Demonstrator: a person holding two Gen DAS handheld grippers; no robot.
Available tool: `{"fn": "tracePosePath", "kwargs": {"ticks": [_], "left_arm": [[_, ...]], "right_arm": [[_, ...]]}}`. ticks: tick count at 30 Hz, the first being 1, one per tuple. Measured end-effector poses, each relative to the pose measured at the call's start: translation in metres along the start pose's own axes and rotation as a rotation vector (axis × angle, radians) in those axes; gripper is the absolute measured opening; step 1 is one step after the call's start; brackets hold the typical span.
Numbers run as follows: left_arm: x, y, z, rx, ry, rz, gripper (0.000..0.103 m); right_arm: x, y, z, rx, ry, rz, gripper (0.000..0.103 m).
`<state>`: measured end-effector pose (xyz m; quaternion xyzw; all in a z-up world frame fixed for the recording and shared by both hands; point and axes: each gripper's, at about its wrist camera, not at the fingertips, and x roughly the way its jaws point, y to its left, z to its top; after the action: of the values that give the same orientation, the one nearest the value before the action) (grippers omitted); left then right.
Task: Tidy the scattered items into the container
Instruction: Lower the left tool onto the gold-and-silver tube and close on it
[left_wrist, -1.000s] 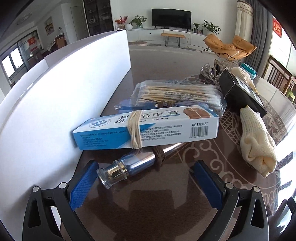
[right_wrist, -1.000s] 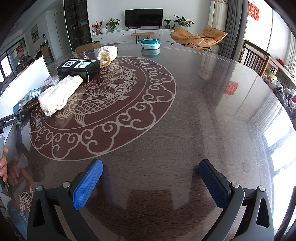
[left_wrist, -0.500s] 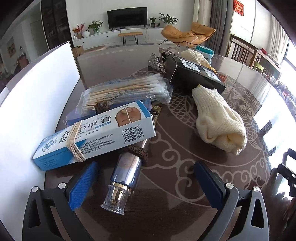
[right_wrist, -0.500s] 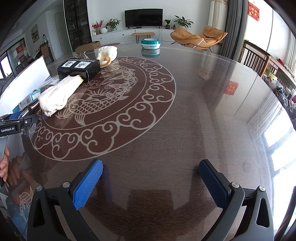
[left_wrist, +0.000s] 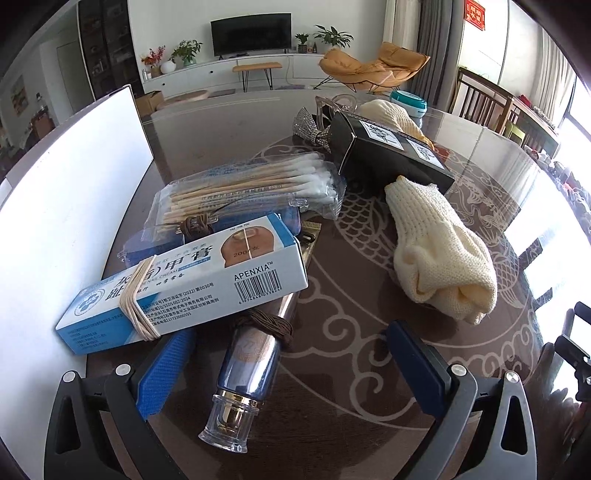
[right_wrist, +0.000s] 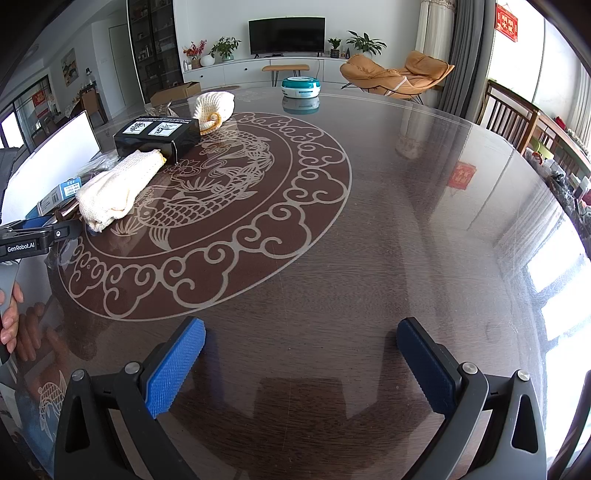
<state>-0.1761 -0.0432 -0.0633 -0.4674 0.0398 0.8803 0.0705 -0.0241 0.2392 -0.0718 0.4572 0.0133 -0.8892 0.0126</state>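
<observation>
My left gripper (left_wrist: 291, 365) is open around the clear-capped end of a shiny blue bottle (left_wrist: 243, 373) lying on the table. A blue-and-white cream box (left_wrist: 184, 284) with a rubber band rests across the bottle. Behind it lie a pack of cotton swabs (left_wrist: 251, 188), a rolled cream knitted cloth (left_wrist: 439, 254) and a black box (left_wrist: 388, 155). The white container wall (left_wrist: 70, 199) stands at the left. My right gripper (right_wrist: 301, 363) hangs open over bare table, far from the cloth (right_wrist: 118, 186) and black box (right_wrist: 157, 134).
A sparkly clip (left_wrist: 310, 129), a second cream item (left_wrist: 391, 116) and a teal round tin (right_wrist: 301, 86) sit farther back. The left gripper's body (right_wrist: 37, 238) and a hand (right_wrist: 9, 317) show at the right wrist view's left edge. Chairs stand beyond the glossy dark table (right_wrist: 406, 221).
My left gripper has swung right and closed in on the pile, so the bottle now points toward me between the open fingers. The right gripper has not moved.
</observation>
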Motion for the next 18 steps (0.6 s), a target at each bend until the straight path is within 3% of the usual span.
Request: {"fn": "tracePosePath", "kwargs": {"ticks": [18], "left_arm": [[0.009, 0.001, 0.013, -0.011, 0.000, 0.012, 0.103]], "right_arm": [[0.000, 0.000, 0.000, 0.000, 0.000, 0.000, 0.103]]}}
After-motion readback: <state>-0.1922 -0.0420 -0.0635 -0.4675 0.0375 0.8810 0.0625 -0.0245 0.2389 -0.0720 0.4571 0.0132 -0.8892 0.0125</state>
